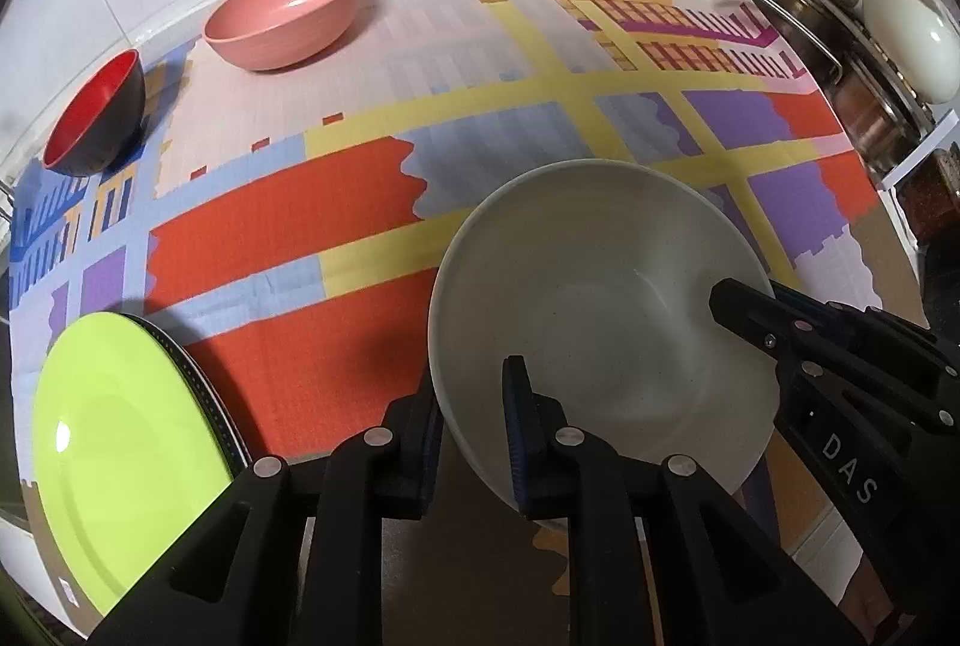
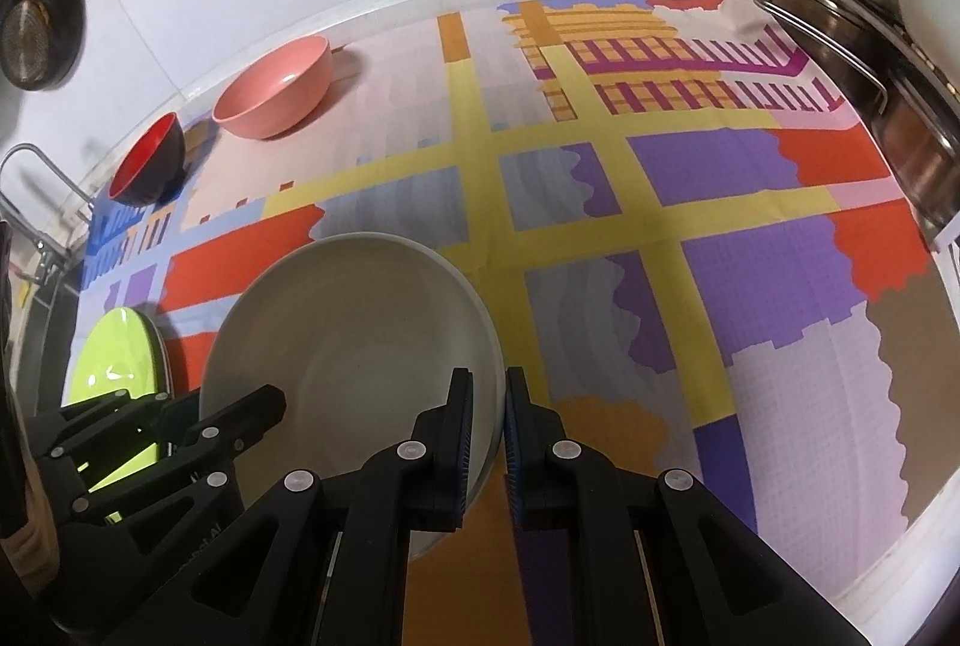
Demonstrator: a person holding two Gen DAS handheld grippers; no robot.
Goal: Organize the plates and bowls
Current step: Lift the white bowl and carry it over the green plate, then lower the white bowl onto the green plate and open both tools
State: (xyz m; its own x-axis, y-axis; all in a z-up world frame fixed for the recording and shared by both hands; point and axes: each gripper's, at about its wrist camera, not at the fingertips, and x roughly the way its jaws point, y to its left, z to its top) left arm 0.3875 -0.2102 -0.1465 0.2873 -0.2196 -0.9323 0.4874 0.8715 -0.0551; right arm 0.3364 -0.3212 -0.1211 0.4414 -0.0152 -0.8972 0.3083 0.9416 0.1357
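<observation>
Both grippers pinching same grey bowl [image 1: 600, 298]: left gripper [image 1: 474, 424] clamps its left rim, right gripper [image 2: 487, 442] clamps opposite rim. Bowl sits mid patterned cloth [image 1: 312, 202]; pink bowl [image 1: 285, 12] far behind, green plate [image 1: 120, 454] left.

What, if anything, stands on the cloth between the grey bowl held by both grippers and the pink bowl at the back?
Nothing visible does. The grey bowl is gripped at its rim by the left gripper and the right gripper. Only bare patterned cloth lies between it and the pink bowl. The red bowl and green plate sit off to the left.
</observation>
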